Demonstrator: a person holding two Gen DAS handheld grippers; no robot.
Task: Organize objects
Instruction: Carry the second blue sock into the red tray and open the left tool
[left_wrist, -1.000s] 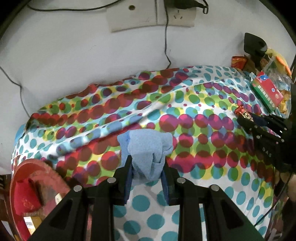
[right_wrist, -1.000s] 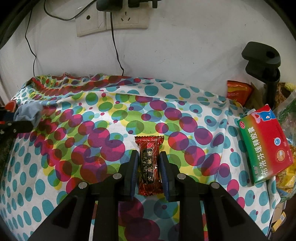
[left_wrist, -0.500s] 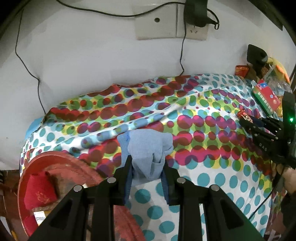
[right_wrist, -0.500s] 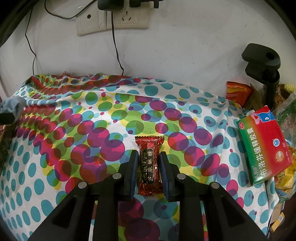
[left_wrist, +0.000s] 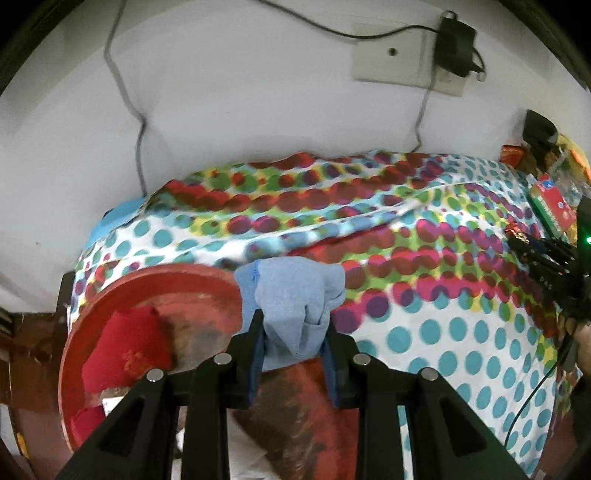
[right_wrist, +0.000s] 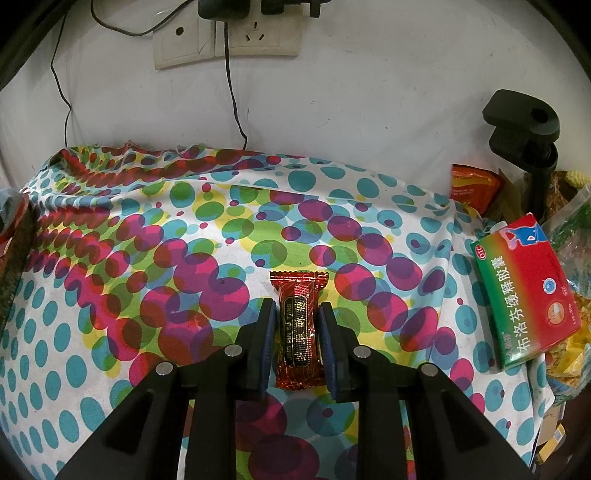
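Fingers of the left gripper (left_wrist: 293, 345) pinched the blue cloth (left_wrist: 295, 306) above the red tray (left_wrist: 155, 280) – unreleased; right gripper (right_wrist: 297, 341) flanked the candy bar (right_wrist: 298, 328) on the table (right_wrist: 110, 295) – grip unclear, neither item stowed.

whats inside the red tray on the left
In the red tray lies a red pouch, with pale paper near the bottom edge. The left gripper, shut on a blue cloth, covers the tray's right part, so anything there is hidden.
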